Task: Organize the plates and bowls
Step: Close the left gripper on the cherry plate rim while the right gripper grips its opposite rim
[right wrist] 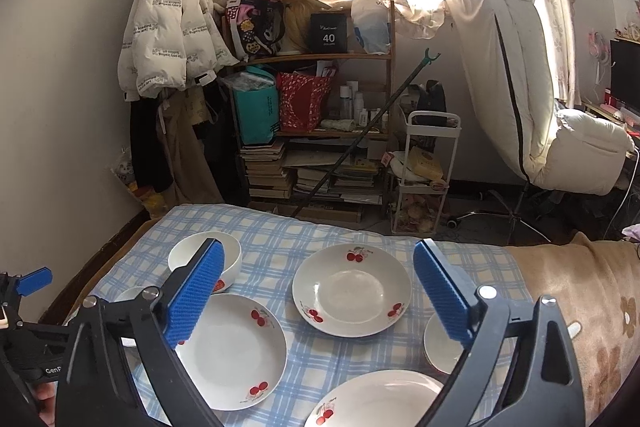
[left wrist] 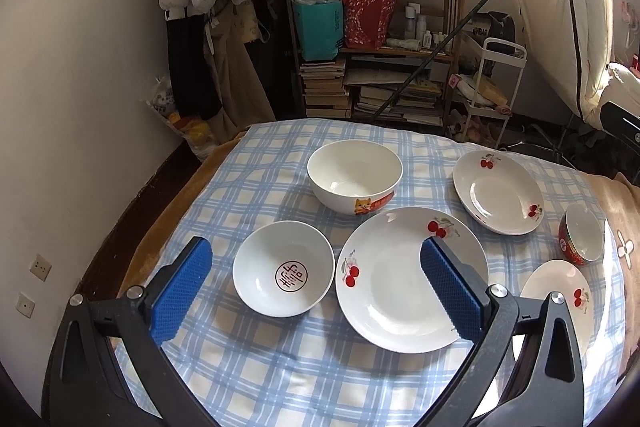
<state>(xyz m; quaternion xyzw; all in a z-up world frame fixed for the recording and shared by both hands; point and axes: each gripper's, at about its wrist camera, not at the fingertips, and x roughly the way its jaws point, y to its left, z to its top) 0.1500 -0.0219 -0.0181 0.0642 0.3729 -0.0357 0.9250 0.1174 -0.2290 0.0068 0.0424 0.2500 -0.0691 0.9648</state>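
My left gripper is open and hovers over the checked tablecloth. Between its fingers lie a small white bowl with a red seal and a large cherry plate; neither is touched. Behind them stand a big white bowl with a cat picture and a second cherry plate. A red bowl and a third plate lie at the right. My right gripper is open above the far cherry plate, with one plate to the left and another nearest.
A crowded wooden shelf with books and bags stands beyond the table, next to a white trolley and a leaning pole. A brown blanket covers the right side. A blue finger of the left gripper shows at the left edge.
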